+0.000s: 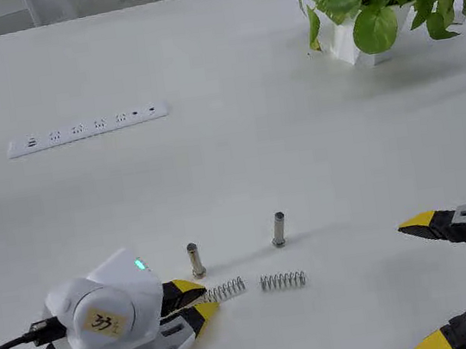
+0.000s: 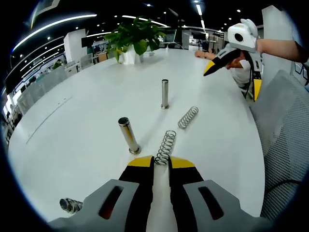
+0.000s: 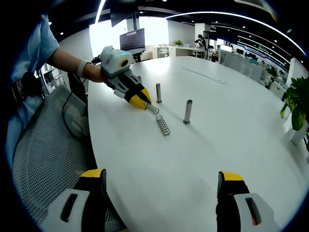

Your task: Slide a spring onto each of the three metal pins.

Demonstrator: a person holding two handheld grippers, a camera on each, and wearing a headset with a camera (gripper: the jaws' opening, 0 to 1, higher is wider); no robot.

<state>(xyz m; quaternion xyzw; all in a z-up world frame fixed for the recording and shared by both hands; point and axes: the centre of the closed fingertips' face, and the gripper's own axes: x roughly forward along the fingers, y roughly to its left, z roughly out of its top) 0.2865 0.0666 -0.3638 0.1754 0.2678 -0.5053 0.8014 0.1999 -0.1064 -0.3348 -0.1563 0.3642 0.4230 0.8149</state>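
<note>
Left gripper [image 2: 161, 161] pinched the near spring [image 2: 165, 146] by its end; right gripper [image 3: 162, 175], jaws wide apart, hung over bare tabletop [image 3: 227, 140] beside its edge.

Head view: we look down on the table [image 1: 215, 168]. Both gripper views share the pins [image 2: 164, 94] and springs [image 2: 188, 117]: left close, right farther.

Two springs [image 1: 283, 280] lie before two pins [image 1: 278, 230] on the table [image 1: 239, 156].

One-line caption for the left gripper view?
Left gripper pinches the near end of a coiled steel spring lying beside an upright silver metal pin on the white table.
</note>
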